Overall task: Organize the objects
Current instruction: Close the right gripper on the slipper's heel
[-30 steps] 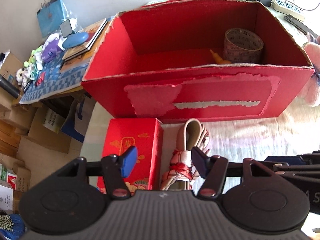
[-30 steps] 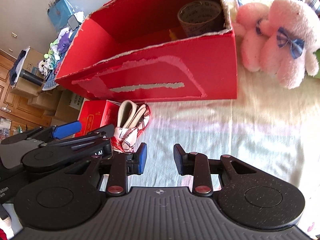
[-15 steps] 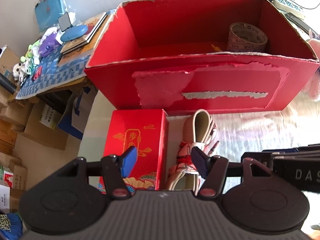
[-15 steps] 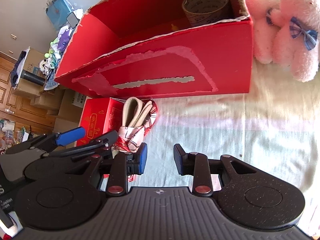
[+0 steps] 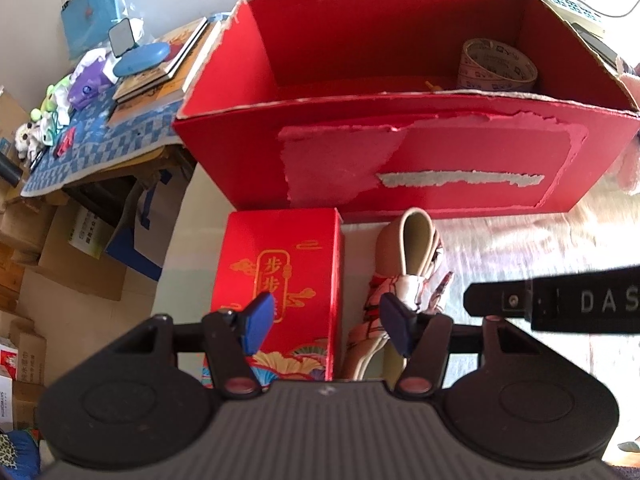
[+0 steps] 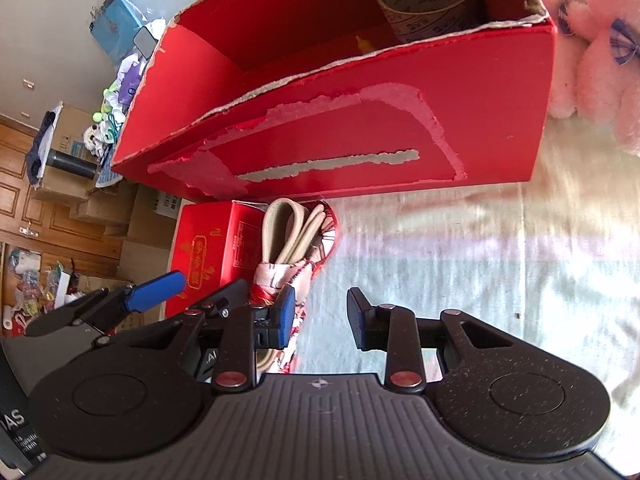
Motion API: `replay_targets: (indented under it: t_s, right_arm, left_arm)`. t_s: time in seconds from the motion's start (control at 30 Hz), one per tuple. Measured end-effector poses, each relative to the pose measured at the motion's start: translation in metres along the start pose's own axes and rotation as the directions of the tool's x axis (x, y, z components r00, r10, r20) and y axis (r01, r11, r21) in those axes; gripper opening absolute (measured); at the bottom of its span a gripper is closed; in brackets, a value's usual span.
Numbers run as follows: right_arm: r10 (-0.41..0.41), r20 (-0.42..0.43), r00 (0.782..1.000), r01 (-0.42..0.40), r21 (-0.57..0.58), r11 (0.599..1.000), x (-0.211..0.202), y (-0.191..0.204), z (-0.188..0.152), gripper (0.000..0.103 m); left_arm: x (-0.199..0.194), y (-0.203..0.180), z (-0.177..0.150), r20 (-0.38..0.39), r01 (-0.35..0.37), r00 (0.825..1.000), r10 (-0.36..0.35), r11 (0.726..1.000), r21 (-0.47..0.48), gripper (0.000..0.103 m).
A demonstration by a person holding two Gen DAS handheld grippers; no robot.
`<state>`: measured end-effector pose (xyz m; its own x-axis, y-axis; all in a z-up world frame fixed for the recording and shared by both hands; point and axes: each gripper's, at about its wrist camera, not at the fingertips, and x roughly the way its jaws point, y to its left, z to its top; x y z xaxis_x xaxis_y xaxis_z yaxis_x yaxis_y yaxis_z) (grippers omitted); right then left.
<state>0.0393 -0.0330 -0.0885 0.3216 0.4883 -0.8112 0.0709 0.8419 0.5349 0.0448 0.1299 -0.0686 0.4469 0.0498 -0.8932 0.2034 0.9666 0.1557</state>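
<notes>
Currently your left claw [image 5: 326, 322] hangs released, its jaws just narrowed slightly, astride the gap between 1 small red gift box [image 5: 280, 280] with gold lettering and 1 folded belt bundle [image 5: 404, 268], beige strap wrapped in red-and-white patterned cloth. Both lie just before the big red carton [image 5: 400, 152], torn-faced, holding 1 tape roll [image 5: 496, 66]. Your right claw [image 6: 320, 316] is released, empty.

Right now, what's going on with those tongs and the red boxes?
Left tongs open over small red box. Right tongs open, empty. Folded scarf bundle alongside. Big red box holds tape roll; nothing blocking.
</notes>
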Motion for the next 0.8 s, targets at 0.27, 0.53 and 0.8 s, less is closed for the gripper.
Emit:
replay_targets:
  t_s: [0.27, 0.53, 0.8]
  right_arm:
    - [0.027, 0.006, 1.000, -0.027, 0.023, 0.999, 0.005, 0.004, 0.004, 0.032]
    - [0.044, -0.014, 0.999, -0.044, 0.034, 0.998, 0.014, 0.006, 0.007, 0.032]
    - [0.050, -0.038, 0.998, -0.049, 0.024, 0.998, 0.028, 0.014, 0.012, 0.037]
  left_arm:
    - [-0.004, 0.007, -0.005, 0.025, 0.039, 0.999, -0.040, 0.999, 0.020, 0.059]
    - [-0.010, 0.012, -0.017, 0.057, 0.144, 0.987, -0.148, 0.987, 0.064, 0.054]
    - [-0.007, 0.006, -0.020, 0.058, 0.219, 0.972, -0.226, 0.970, 0.107, 0.053]
